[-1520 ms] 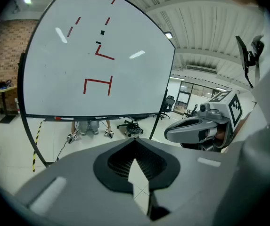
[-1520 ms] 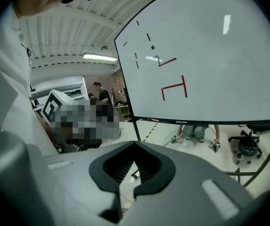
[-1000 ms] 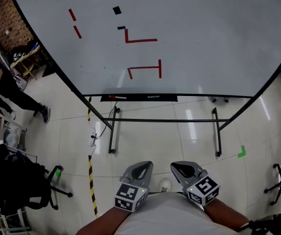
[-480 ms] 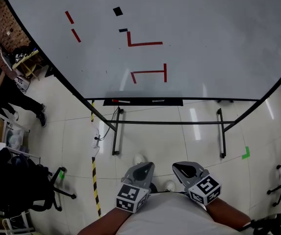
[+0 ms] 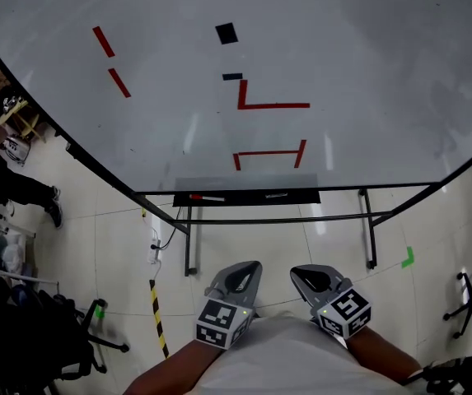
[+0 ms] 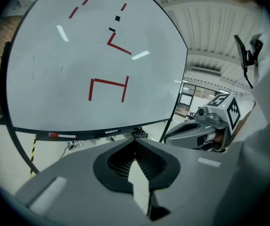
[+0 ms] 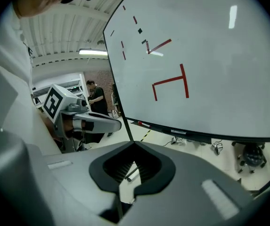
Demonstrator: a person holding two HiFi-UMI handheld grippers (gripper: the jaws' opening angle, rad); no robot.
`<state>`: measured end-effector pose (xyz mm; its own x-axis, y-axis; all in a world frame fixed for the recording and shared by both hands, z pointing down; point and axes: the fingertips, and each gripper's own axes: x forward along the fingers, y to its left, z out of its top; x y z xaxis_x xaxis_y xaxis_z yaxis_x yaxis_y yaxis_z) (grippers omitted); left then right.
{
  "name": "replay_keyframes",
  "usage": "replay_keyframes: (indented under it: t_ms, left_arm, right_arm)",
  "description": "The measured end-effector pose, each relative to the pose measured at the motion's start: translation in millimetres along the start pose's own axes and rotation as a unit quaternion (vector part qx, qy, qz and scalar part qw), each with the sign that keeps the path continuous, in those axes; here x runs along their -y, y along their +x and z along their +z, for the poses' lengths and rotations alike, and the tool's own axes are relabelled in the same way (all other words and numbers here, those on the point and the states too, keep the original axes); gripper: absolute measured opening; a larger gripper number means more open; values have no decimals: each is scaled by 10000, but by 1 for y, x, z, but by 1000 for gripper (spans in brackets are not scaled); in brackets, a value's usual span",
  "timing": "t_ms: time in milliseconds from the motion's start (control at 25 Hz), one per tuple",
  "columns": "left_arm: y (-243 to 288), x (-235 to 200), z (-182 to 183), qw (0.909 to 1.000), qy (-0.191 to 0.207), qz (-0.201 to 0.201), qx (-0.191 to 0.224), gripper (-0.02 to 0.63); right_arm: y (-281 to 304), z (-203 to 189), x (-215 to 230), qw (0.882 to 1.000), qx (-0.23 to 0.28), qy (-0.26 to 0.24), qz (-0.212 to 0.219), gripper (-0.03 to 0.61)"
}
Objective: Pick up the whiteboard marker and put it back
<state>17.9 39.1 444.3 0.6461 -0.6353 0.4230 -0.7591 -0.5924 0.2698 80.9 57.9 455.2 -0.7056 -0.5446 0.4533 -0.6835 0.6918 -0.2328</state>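
**Both grippers hang back, marker lies in the tray**

From the head view, a big whiteboard (image 5: 343,56) on a black wheeled stand fills the upper part, with strips of red and black tape stuck on it. Below it is pale tiled floor with a yellow-and-black striped line (image 5: 155,315) and a green tape mark (image 5: 407,257). A person (image 5: 13,183) stands off at the left edge. A black tray (image 5: 240,197) runs under the board's bottom edge. The whiteboard marker (image 5: 207,197), red-capped, lies flat in its left part, and a second pale item lies further right. The left gripper (image 5: 250,268) and right gripper (image 5: 300,272) sit side by side close to the person's body, well apart from the tray.

The left gripper view shows its jaw tips pressed together with nothing between them, and the marker (image 6: 64,136) far ahead in the tray.

The right gripper view shows the same: tips meeting, nothing held, the marker (image 7: 143,124) distant at the tray's left end.
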Motion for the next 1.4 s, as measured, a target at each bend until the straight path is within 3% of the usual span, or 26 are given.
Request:
replay_keyframes:
  t_ms: [360, 560, 720, 1040, 1400]
  left_arm:
    - [20, -80, 35, 9991, 91, -410, -56, 16]
    - [28, -99, 43, 9972, 381, -638, -40, 15]
    - [36, -104, 45, 9967, 328, -734, -53, 16]
    - [55, -110, 45, 9984, 158, -510, -199, 15]
    - [75, -105, 41, 9994, -16, -163, -300, 16]
  right_arm:
    - [65, 46, 22, 9985, 32, 57, -550, 2]
    - [88, 59, 22, 9977, -52, -24, -680, 2]
    - [98, 66, 22, 9972, -162, -293, -673, 2]
    - [98, 63, 46, 9973, -392, -350, -507, 2]
    - [103, 61, 67, 9931, -555, -1028, -115, 2]
